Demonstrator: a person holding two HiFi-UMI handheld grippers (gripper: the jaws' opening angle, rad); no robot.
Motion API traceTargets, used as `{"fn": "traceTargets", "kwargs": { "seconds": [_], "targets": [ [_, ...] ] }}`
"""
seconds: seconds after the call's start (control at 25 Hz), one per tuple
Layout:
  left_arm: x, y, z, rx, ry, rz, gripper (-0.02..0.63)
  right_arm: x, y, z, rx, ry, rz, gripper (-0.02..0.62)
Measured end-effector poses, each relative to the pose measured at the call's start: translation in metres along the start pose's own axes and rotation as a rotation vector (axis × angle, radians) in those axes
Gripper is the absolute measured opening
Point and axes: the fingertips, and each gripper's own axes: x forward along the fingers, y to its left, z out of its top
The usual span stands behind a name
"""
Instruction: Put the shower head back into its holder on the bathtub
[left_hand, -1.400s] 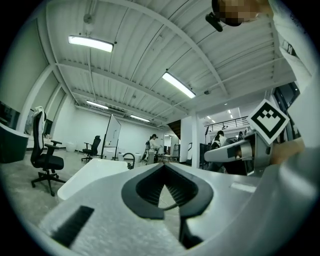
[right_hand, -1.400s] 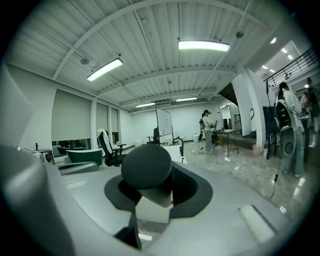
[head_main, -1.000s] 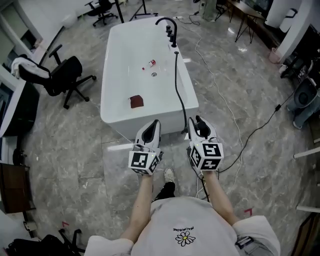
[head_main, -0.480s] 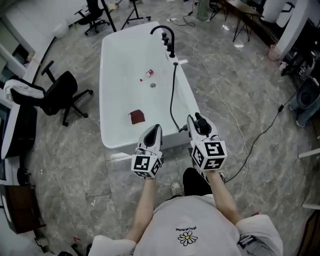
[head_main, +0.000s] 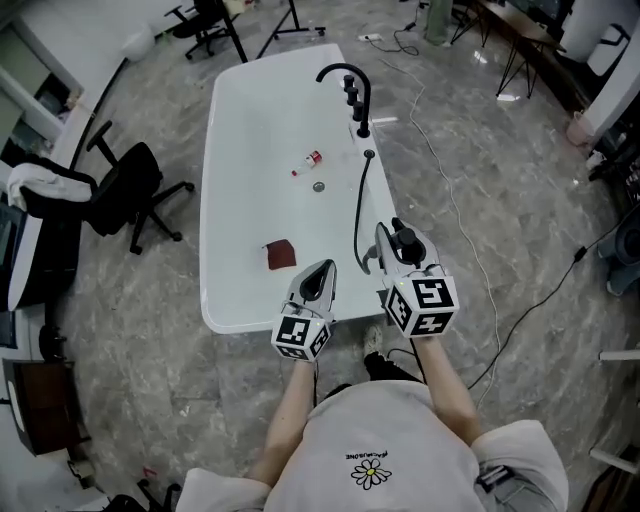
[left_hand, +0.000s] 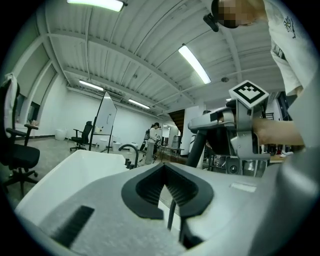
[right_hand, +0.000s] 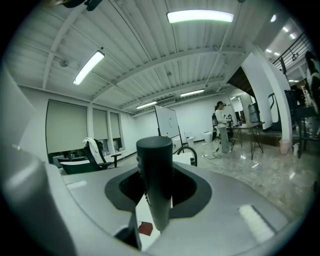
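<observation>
The white bathtub (head_main: 213, 190) lies ahead, with its black faucet (head_main: 349, 83) and the fittings on the right rim. My right gripper (head_main: 399, 240) is shut on the black shower head (head_main: 404, 239). Its black hose (head_main: 360, 205) runs along the right rim to a fitting near the faucet. In the right gripper view the shower head (right_hand: 155, 180) stands upright between the jaws. My left gripper (head_main: 323, 272) is shut and holds nothing, just over the tub's near end; its closed gripper (left_hand: 165, 168) faces the faucet (left_hand: 131, 150).
Inside the tub lie a red cloth (head_main: 279, 255), a small bottle (head_main: 308, 162) and the drain (head_main: 318, 186). An office chair (head_main: 125, 190) stands left of the tub. Cables (head_main: 455, 215) run across the marble floor on the right. A person (right_hand: 219, 125) stands far off by a desk.
Both grippers have moved forward with the person, from the floor short of the tub to its near end. The shower head stays in the right gripper, and the hose loop is shorter.
</observation>
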Motion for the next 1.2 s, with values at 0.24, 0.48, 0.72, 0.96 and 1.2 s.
{"fn": "traceTargets", "kwargs": {
  "seconds": [0.24,0.48,0.72,0.96,1.2],
  "targets": [
    [0.07,0.003,0.007,-0.058,-0.006,-0.156,0.0,0.06,-0.032,0.052,0.021,-0.063,0.035,0.11],
    [0.128,0.031,-0.023,-0.088,0.078,-0.195,0.115,0.101,-0.031,0.093,0.076,-0.125,0.031,0.11],
    [0.159,0.066,-0.078,-0.113,0.224,-0.197,0.137,0.121,-0.015,0.128,0.048,-0.191,-0.008,0.11],
    [0.18,0.105,-0.112,-0.133,0.319,-0.255,0.13,0.158,-0.002,0.139,0.053,-0.202,-0.05,0.11],
    [0.192,0.131,-0.135,-0.157,0.382,-0.225,0.124,0.175,-0.004,0.141,0.062,-0.181,-0.026,0.11]
  ]
}}
